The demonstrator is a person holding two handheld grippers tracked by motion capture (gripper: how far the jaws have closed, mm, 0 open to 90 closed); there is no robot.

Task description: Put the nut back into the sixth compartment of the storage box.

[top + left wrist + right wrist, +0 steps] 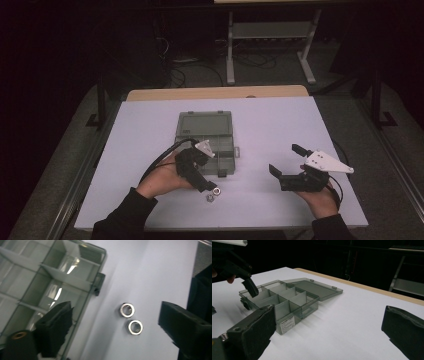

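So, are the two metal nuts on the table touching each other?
Apart. The left gripper view shows the upper nut and the lower nut lying close together, with a thin strip of table plainly visible between them.

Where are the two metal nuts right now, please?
The two nuts lie touching on the table, between the left gripper's open jaws, just beside the open organizer box.

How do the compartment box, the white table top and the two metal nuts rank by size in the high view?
1. White table top: largest.
2. Compartment box, lid open.
3. The two metal nuts: smallest, looking alike, so not ranked between themselves.
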